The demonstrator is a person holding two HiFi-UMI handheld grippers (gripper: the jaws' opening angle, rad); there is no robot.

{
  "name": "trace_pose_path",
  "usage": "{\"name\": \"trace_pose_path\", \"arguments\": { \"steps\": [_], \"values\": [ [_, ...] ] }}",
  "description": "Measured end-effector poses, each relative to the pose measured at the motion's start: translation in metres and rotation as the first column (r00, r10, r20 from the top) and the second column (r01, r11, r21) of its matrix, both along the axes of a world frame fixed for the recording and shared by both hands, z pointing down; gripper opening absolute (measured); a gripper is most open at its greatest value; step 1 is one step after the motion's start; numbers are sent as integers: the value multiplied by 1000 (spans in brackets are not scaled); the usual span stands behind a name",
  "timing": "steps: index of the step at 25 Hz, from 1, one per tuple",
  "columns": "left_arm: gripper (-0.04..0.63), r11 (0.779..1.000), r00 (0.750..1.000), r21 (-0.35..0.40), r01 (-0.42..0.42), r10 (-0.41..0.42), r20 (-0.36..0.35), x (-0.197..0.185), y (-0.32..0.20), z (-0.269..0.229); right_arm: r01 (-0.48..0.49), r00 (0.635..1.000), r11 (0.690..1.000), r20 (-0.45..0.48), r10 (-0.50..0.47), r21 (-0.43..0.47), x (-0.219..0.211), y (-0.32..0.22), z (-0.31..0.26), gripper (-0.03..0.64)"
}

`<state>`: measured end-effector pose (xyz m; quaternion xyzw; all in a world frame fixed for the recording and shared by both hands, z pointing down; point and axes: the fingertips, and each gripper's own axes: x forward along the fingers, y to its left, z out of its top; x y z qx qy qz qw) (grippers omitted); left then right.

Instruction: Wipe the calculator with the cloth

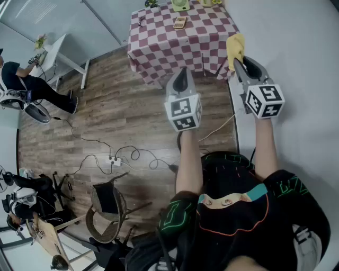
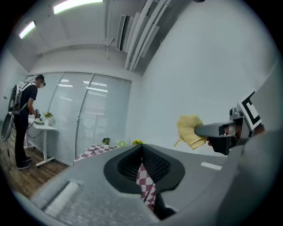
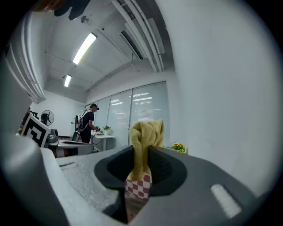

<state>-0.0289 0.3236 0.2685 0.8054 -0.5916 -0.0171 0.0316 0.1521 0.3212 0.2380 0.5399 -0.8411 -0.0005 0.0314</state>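
A yellow cloth is pinched in my right gripper, held up in the air short of the table; it sticks up between the jaws as a bunched cloth. The cloth also shows off to the right in the left gripper view. My left gripper is shut with nothing in it, its jaws meeting in the left gripper view. A tan calculator lies flat on the checked tablecloth, far ahead of both grippers.
The table carries a green object and small flowers at its far edge. Wooden floor with cables and a power strip lies left; a chair stands behind. A person stands at a white desk far left. White wall on the right.
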Motion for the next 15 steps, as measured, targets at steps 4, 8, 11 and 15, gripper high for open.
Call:
{"name": "trace_pose_path", "arguments": {
  "steps": [4,8,11,15],
  "values": [
    [9,1000,1000,3,9,-9,2,5,1,1,10,1000,1000,-5,-10,1,7,2,0,92],
    [9,1000,1000,-4,3,-3,7,14,2,5,-7,1000,1000,8,7,2,19,2,4,92],
    [9,1000,1000,-23,9,-9,21,16,2,10,-45,999,999,21,45,-18,30,-2,10,92],
    [10,999,999,-29,27,-26,27,17,-3,11,-48,998,999,28,49,-23,42,-6,14,93]
  ]
}}
